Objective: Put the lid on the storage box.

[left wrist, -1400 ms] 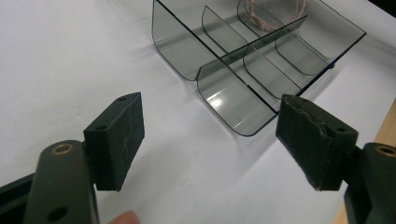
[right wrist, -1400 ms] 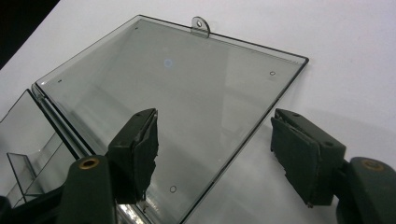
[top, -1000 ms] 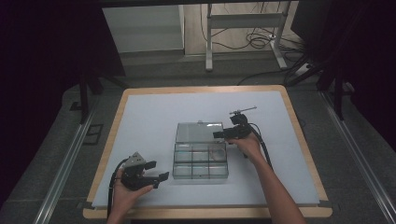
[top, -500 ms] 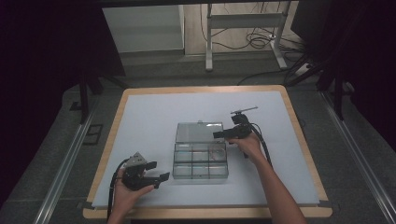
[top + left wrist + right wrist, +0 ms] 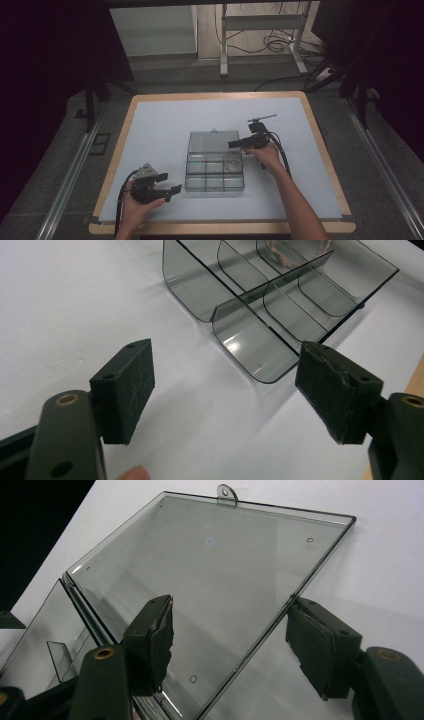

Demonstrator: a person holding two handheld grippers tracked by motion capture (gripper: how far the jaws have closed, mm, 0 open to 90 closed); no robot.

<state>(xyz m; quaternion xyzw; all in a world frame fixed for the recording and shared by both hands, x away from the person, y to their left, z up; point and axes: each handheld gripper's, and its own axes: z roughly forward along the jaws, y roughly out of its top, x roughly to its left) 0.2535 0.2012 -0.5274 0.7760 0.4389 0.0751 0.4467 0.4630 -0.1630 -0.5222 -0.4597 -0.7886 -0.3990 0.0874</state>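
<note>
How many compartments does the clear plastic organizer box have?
6, in two rows of three in the organizer box: three along the hinge side next to the opened lid, three along the near edge. One hinge-side compartment holds a pinkish item.

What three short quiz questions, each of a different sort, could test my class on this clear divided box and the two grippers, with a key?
1. True or false: the lid of the clear box is shut over the compartments.
2. Which gripper has the edge of the lid between its jaws? A the left gripper; B the right gripper.
3. Fill in: the left gripper is held beside the box with its jaws ____.

Key
1. False: the lid lies folded back flat on the white mat.
2. B: one jaw over the lid, one outside its edge; they have just been closing, not yet pressing.
3. Open, with nothing between them.
</note>
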